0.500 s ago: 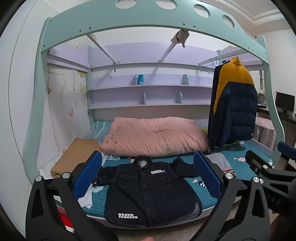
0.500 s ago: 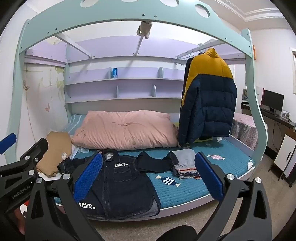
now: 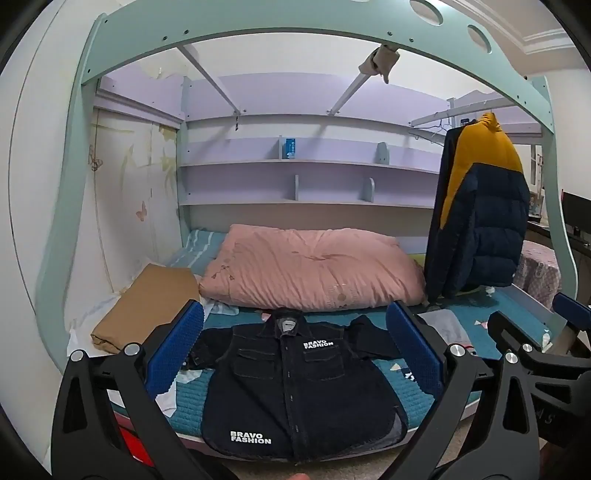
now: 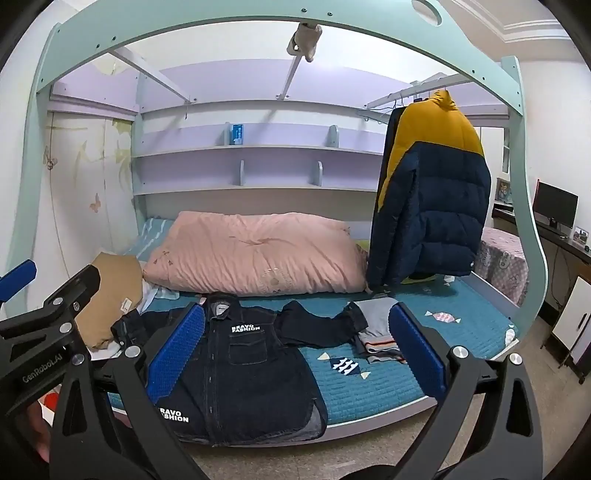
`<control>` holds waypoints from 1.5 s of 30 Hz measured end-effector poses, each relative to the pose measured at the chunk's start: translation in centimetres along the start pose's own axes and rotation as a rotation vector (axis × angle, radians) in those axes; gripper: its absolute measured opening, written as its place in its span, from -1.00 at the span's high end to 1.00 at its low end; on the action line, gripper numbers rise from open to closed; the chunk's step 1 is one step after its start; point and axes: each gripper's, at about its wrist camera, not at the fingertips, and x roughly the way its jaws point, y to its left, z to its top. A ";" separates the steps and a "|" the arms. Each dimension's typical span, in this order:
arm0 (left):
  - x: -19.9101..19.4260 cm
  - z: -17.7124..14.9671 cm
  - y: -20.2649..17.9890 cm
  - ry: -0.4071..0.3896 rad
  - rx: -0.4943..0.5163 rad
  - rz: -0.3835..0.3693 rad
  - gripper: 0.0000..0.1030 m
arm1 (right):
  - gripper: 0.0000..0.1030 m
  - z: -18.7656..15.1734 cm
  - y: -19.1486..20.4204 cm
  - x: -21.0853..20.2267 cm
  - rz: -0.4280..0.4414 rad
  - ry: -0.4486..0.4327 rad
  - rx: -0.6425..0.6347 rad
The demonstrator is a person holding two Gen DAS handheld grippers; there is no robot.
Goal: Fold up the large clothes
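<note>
A dark denim shirt point(image 3: 295, 384) point(image 4: 236, 373) with white "BRAVO FASHION" lettering lies flat, front up, on the teal bedspread point(image 3: 188, 402) point(image 4: 369, 387), its hem over the bed's near edge and its sleeves spread sideways. My left gripper point(image 3: 295, 350) hangs open in front of the bed, well short of the shirt, nothing between its blue pads point(image 3: 175, 354). My right gripper point(image 4: 297, 347) is also open and empty, further right, its left pad point(image 4: 175, 354) in line with the shirt's front. The left gripper's arm point(image 4: 48, 325) shows at the right view's left edge.
A pink quilt point(image 3: 314, 269) lies behind the shirt. A tan folded cloth point(image 3: 147, 306) sits at the left, a small stack of folded clothes point(image 4: 376, 332) to the shirt's right. A navy and yellow puffer jacket point(image 4: 428, 206) hangs at the bed's right end. The mint bed frame point(image 3: 258, 22) arches overhead.
Both grippers have moved closer to the bed, which now looks larger and sits higher in the views. The shirt has not moved, and both grippers stay open.
</note>
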 end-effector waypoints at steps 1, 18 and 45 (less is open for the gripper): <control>-0.4 -0.3 0.5 -0.009 -0.006 0.002 -0.91 | -0.86 0.1 0.1 0.4 0.001 0.003 0.002; 0.3 -0.6 1.5 -0.005 -0.007 0.021 -0.91 | -0.86 -0.3 0.7 1.5 0.011 0.009 -0.007; -1.6 -1.0 1.1 -0.033 -0.002 0.025 -0.91 | -0.86 -0.8 0.3 -0.4 0.006 -0.023 -0.003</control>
